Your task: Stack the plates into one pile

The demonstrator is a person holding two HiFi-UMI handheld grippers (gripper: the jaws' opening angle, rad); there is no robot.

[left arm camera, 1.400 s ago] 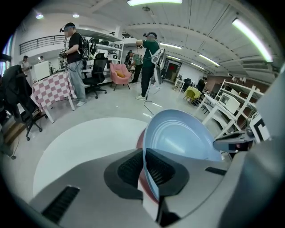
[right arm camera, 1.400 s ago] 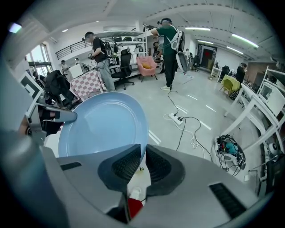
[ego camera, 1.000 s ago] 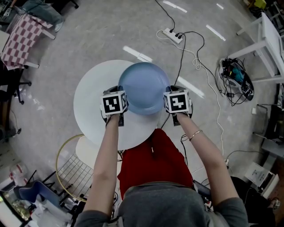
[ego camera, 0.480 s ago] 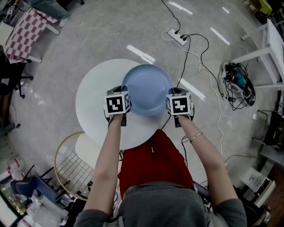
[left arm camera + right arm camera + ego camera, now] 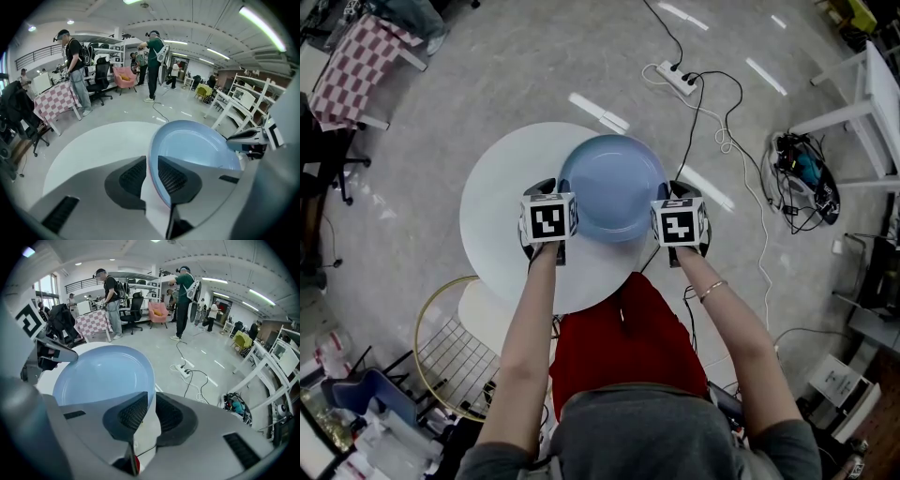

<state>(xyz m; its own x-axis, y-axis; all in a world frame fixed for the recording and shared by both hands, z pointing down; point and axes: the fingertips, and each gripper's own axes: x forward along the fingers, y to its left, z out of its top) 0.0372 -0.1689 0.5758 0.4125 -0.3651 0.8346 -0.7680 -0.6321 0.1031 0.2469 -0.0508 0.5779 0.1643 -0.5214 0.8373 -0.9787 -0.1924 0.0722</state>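
Observation:
A light-blue plate (image 5: pixel 611 187) lies over the right part of a round white table (image 5: pixel 492 211). My left gripper (image 5: pixel 549 187) is at its left rim. Its jaws have just been opening. In the left gripper view the plate (image 5: pixel 197 145) has its rim between the pads, and the left pad (image 5: pixel 133 176) stands clear of it. A pinkish edge shows under that rim. My right gripper (image 5: pixel 674 191) is at the plate's right rim. The right gripper view shows its jaws (image 5: pixel 151 411) shut on the edge of the plate (image 5: pixel 103 376).
The plate's right side reaches past the table's edge. On the floor beyond are a power strip (image 5: pixel 675 80) with cables and a tangle of gear (image 5: pixel 802 178). A wire basket (image 5: pixel 455 361) stands at the near left. Several people (image 5: pixel 75 70) stand farther back.
Hands and plate stay where they were over the table. The view has drifted slightly. No other visible difference.

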